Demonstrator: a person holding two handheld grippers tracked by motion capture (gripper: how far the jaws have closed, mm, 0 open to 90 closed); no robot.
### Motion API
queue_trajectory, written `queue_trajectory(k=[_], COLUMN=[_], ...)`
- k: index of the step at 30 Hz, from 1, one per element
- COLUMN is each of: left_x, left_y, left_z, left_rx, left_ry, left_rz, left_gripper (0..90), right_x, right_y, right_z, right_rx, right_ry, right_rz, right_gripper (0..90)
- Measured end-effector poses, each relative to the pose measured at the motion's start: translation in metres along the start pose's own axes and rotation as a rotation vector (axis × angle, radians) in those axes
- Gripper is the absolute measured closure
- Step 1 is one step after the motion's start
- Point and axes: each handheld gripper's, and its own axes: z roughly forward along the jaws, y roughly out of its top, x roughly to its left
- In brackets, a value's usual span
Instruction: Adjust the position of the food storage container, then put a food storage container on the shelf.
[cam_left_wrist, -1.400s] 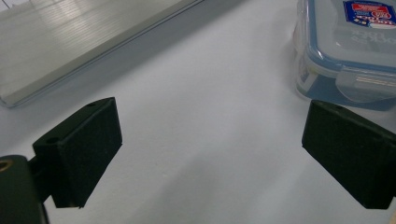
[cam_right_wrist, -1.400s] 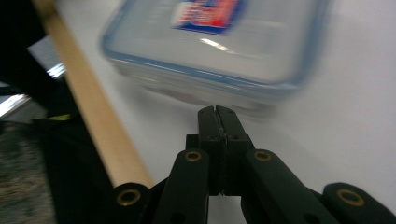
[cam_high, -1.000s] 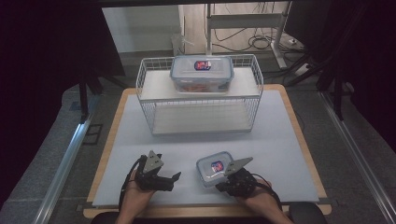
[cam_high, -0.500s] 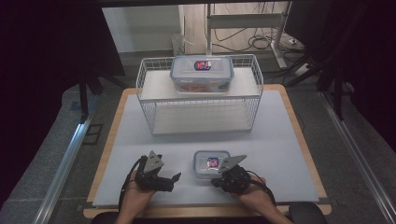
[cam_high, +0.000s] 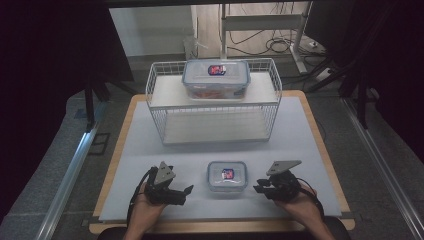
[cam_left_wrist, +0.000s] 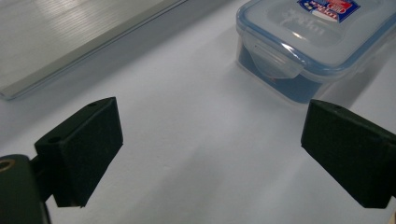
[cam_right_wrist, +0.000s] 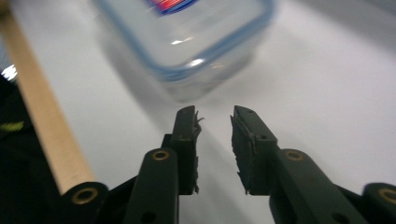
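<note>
step in hand, by my read: release just done. small box (cam_high: 227, 176) sat flat on the white mat (cam_high: 150, 150), near front edge, between the two grippers, lid on, w/ red-blue label up. right gripper (cam_high: 261, 188) was just beside the box's right side, not touching; jaws a narrow gap apart, nothing between them, and they had just been opening. left gripper (cam_high: 186, 190) lay on the mat to the box's left, jaws wide apart, empty.

big box (cam_high: 216, 78) sat on top shelf of the wire rack (cam_high: 155, 107) at back.

next, prob.: right hand clears away; any regrip needs jaws wider, squared to box sides.

vs 1 s ago: box was tilted up in right jaws; half a sec ago it was down w/ the gripper at it. now the box stood free, right gripper off to the right. left unchanged.
</note>
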Motion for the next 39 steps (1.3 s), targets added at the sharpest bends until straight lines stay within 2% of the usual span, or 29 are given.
queue_trajectory(k=[5,10,12,13,16,22,26,32,36,39], left_x=[0.002,0.003,0.003,0.003,0.003,0.003,0.004,0.006,0.006,0.003], left_y=[-0.002,-0.004,-0.005,-0.006,-0.007,-0.006,-0.005,-0.001,0.004,0.013], left_z=[0.002,0.005,0.006,0.007,0.009,0.008,0.008,0.009,0.013,0.019], left_rx=[0.019,0.033,0.032,0.036,0.042,0.037,0.049,0.065,0.051,0.078], left_ry=[-0.007,-0.002,0.002,0.003,0.006,-0.001,-0.026,-0.065,-0.155,-0.157], left_rz=[-0.007,-0.007,-0.001,0.004,0.008,0.000,-0.032,-0.079,-0.131,-0.103], left_gripper=[5.5,5.3,4.5,4.2,4.0,3.6,3.7,3.7,3.4,5.3], right_x=[-0.013,-0.022,-0.024,-0.026,-0.028,-0.028,-0.028,-0.027,-0.026,-0.025], right_y=[0.000,-0.005,-0.007,-0.007,-0.010,-0.010,-0.009,-0.005,0.000,0.006], right_z=[-0.005,-0.001,0.001,0.002,0.005,0.005,0.005,0.001,-0.005,-0.008], right_rx=[-0.050,-0.063,-0.062,-0.063,-0.055,-0.060,-0.061,-0.044,-0.060,-0.089], right_ry=[-0.050,-0.084,-0.099,-0.108,-0.110,-0.113,-0.115,-0.105,-0.064,-0.003], right_rz=[0.000,0.003,-0.011,-0.022,-0.010,-0.008,0.001,0.009,0.057,0.095], right_gripper=[55.5,38.5,32.4,30.2,27.3,25.1,25.1,33.8,38.2,38.1])
